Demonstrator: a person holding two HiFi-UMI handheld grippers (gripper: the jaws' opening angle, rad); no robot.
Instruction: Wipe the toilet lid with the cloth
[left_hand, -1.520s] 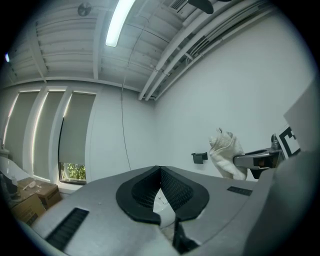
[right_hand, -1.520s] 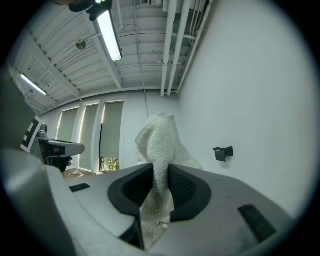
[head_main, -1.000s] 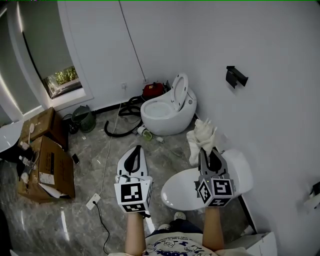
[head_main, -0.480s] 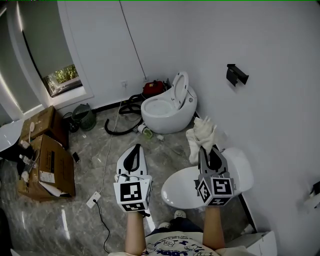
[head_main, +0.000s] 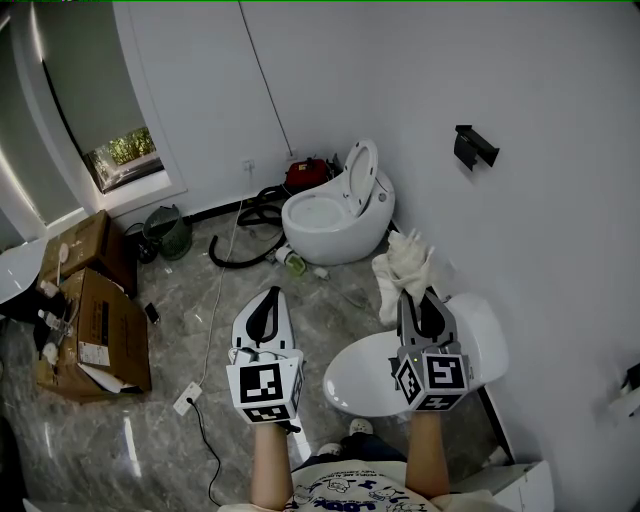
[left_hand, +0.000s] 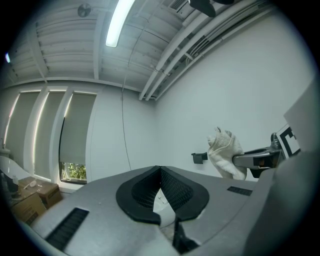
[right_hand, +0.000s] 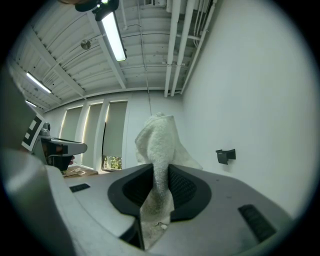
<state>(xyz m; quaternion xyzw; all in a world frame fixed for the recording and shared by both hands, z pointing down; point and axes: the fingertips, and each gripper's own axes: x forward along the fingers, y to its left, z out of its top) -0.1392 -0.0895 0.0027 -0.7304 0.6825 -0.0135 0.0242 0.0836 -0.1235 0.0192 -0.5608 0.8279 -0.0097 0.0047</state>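
The right hand-held gripper (head_main: 417, 300) is pinching the cloth (head_main: 402, 268) tight between its jaws, the bunched white fabric standing up above the far end of the toilet lid (head_main: 365, 375), raised off it and not touching. The left hand-held gripper (head_main: 268, 302) has its jaws pressed together on nothing and hangs off to the left of the lid, over the floor (head_main: 180, 400). From where I stand, wiping has not begun: the lid is shut and bare, and the cloth needs bringing down onto it. To do it well I'd tip the right hand-held gripper downward so the loose bulk of the cloth lies flat on the lid rather than the hard jaw tips, then sweep across the lid in overlapping passes, keeping the pinch firm so the fabric doesn't slip out. The left one is best kept clear of the sweep. Counting: one cloth, two hand-held grippers, two toilets (the shut one being cleaned, and a second toilet (head_main: 330, 222) with its seat raised, beyond the lid), two cardboard boxes (head_main: 100, 330) far left of the lid, and one black holder (head_main: 473, 147) on the wall above it.
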